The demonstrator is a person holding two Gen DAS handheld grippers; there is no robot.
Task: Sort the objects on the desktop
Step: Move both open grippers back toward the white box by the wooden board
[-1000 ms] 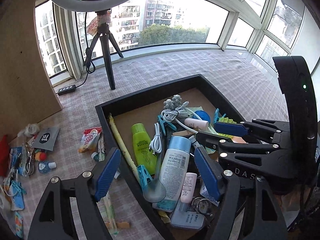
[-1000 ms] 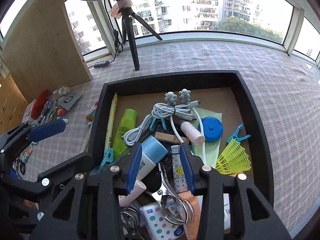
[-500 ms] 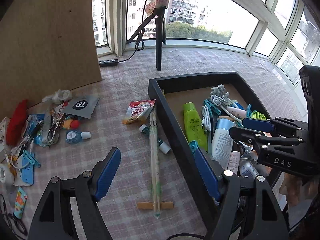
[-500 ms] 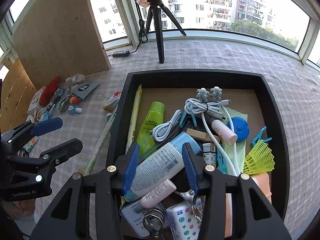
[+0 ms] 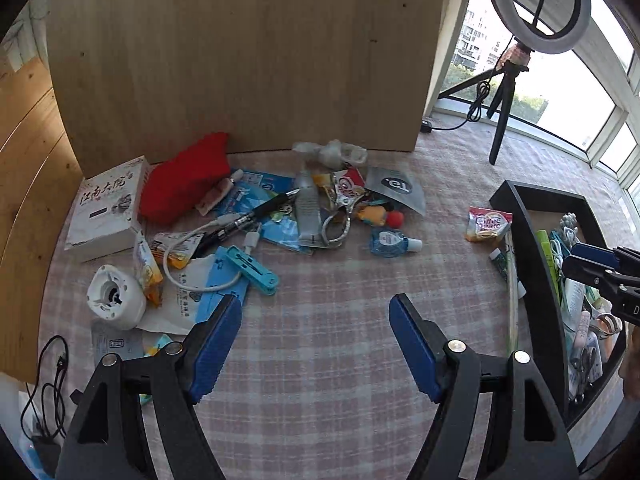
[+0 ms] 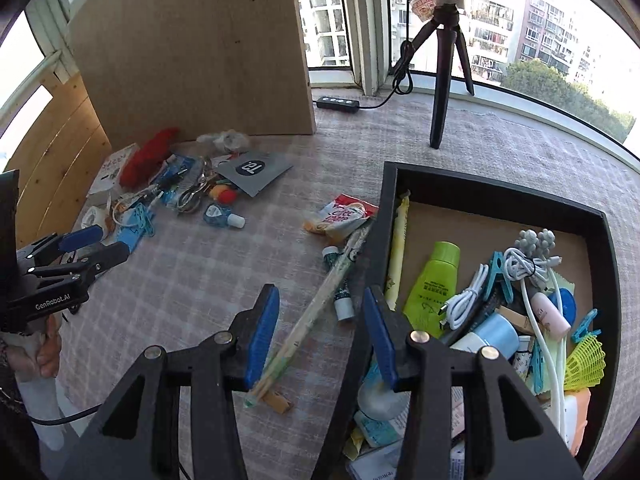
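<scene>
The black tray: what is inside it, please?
The black tray holds a green tube, white cables, a pink bottle, a yellow net piece and clips. Items underneath this pile are covered.

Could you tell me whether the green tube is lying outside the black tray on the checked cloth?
No, the green tube lies inside the black tray, beside the white cables.

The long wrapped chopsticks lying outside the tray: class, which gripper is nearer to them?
Right. The right gripper hovers open directly over the chopsticks; the left gripper is off toward the clutter pile.
</scene>
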